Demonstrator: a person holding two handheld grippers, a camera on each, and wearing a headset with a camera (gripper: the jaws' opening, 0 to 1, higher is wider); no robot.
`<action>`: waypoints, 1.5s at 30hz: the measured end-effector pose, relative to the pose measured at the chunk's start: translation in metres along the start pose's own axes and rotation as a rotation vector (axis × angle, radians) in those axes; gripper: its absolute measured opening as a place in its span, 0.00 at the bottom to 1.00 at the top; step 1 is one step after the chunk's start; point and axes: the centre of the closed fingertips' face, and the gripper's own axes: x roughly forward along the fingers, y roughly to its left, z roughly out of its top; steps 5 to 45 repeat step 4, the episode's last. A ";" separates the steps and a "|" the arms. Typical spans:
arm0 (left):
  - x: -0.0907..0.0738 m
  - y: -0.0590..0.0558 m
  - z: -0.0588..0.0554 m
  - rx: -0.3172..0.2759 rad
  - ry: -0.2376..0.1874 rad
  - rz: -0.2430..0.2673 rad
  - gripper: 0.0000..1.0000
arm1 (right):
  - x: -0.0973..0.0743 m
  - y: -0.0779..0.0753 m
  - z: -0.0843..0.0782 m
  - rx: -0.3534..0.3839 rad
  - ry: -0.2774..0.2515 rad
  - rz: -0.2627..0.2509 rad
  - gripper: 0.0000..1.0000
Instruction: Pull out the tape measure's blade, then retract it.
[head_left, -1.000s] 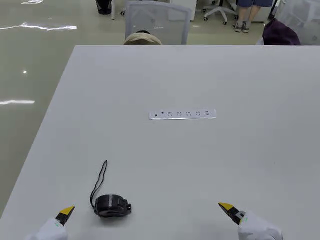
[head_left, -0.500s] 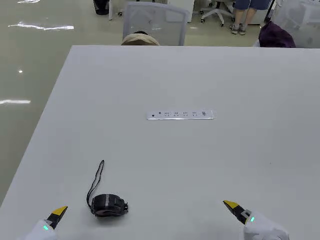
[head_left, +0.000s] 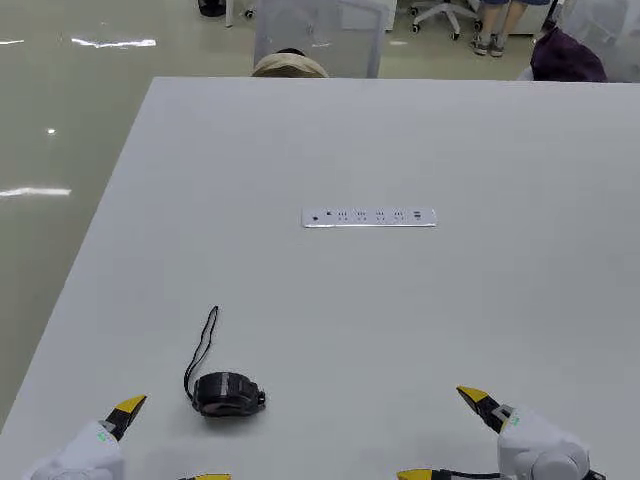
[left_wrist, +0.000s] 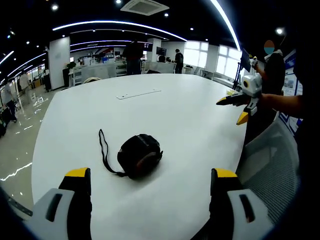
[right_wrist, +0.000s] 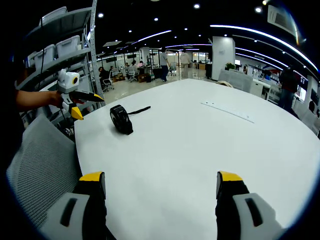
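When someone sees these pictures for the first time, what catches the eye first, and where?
The black tape measure lies near the front left of the white table, its strap stretched away. The left gripper and right gripper are open at the near edge; a power strip sits mid-table.

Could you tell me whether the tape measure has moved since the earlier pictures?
No. The tape measure keeps its offset from the power strip as before; only the head camera shifted.

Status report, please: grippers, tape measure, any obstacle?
Left gripper open, right gripper open, both empty. Tape measure on table before left gripper, blade in. Nothing between them.
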 end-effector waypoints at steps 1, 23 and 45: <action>0.000 0.000 0.000 0.000 0.000 0.000 0.99 | 0.000 -0.001 0.000 0.001 -0.002 0.000 0.93; 0.001 -0.001 0.000 -0.002 0.000 -0.006 0.99 | 0.000 -0.001 0.000 -0.001 -0.002 -0.001 0.93; 0.001 -0.001 0.000 -0.002 0.000 -0.006 0.99 | 0.000 -0.001 0.000 -0.001 -0.002 -0.001 0.93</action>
